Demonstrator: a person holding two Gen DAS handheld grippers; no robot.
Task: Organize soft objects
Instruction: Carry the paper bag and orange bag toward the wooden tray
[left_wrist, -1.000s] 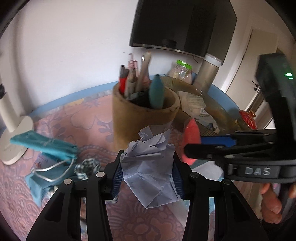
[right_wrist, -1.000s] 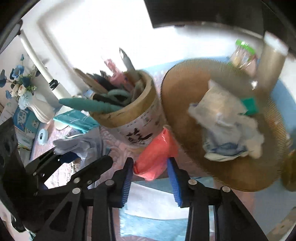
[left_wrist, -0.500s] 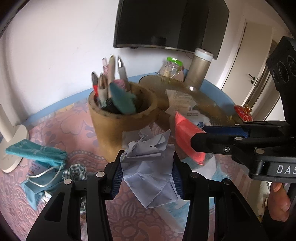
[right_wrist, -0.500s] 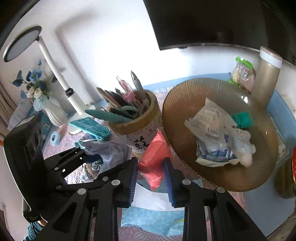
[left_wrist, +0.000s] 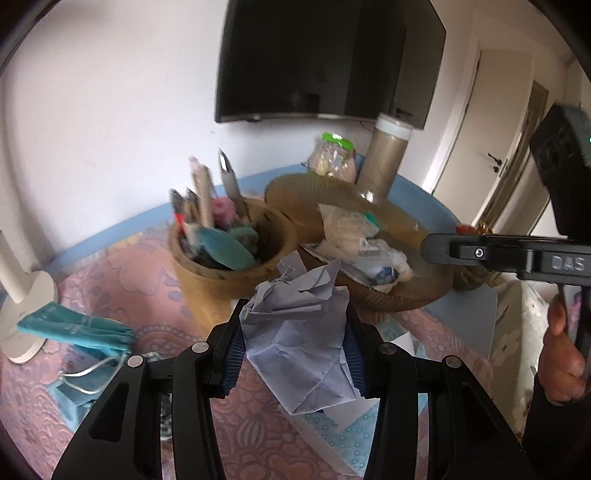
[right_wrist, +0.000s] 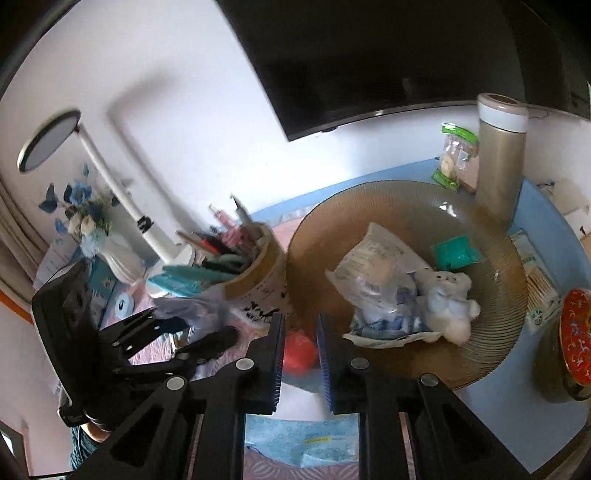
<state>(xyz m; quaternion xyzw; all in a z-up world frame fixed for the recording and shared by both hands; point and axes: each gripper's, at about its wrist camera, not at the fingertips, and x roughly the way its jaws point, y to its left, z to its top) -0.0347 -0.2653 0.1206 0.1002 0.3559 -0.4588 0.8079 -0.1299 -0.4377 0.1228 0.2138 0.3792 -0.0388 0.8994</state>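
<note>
You see a crumpled pale lilac cloth (left_wrist: 299, 328) over a pink floral-patterned surface (left_wrist: 122, 266) edged in blue. The ribbed bowl (right_wrist: 491, 354) is amber-brown, holding a white plush toy (right_wrist: 448, 302) and a teal pouch (right_wrist: 456, 253). Near it lies a red-orange packet (right_wrist: 299, 356).

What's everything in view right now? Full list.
crumpled cloth: 1, pale lilac, in the left gripper
red pouch: 1, coral, between the right gripper's pads
brown dish: 1, amber, table's right side
plastic packets: several, clear-white, in the dish
plush toy: 1, white, in the dish
teal packet: 1, teal, in the dish
pen cup: 1, tan, left of the dish
flask: 1, beige, behind the dish
snack bag: 1, green-topped, beside the flask
desk lamp: 1, white, far left
teal pouch: 1, teal, by the desk lamp's base
screen: 1, black, on the wall
left gripper: 1, black, shut on the crumpled cloth
right gripper: 1, black, jaws just closed on the red pouch
hand: 1, on the right gripper's handle
</note>
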